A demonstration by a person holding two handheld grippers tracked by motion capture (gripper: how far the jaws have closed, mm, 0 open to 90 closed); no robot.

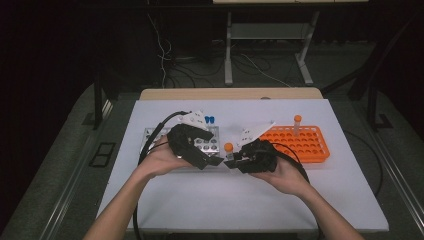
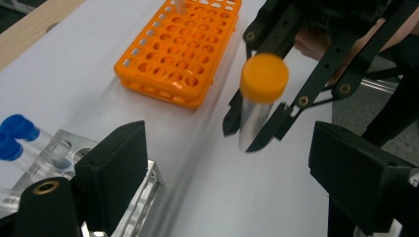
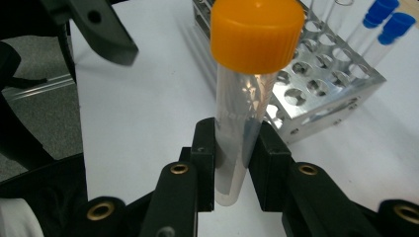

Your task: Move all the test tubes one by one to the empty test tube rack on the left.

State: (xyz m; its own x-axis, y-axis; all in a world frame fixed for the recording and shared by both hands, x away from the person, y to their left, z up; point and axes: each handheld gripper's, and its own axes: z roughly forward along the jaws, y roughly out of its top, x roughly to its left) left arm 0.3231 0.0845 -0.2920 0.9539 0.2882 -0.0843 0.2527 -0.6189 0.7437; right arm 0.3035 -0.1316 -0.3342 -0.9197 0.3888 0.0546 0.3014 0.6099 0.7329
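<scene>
The right tongs (image 1: pixel 234 162) are clamped on a clear tube with an orange cap (image 3: pixel 249 94) — the right gripper view shows both black pads pressed against the tube's lower body, with the cap standing well above them. In the high view the tube is held upright over the middle of the white worktop (image 1: pixel 240 200), in the gap between the two racks, its cap a small orange dot beside the person's right hand (image 1: pixel 285 175).

The left tongs (image 1: pixel 212 161) face the tube from the left with nothing between their pads; the jaws stand apart, and the tube sits beyond their tips rather than within them, as the left gripper view shows. The left hand (image 1: pixel 160 160) holds them just in front of the clear metal-looking rack (image 1: pixel 212 145), which lies on the left half of the worktop. Two blue-capped tubes (image 1: pixel 209 120) stand at that rack's far side.

On the right lies the orange rack (image 1: pixel 305 145), well apart from the held tube — one orange-capped tube (image 1: pixel 297 124) stands in its far row. Black cables trail from both tongs toward the near edge of the worktop.
</scene>
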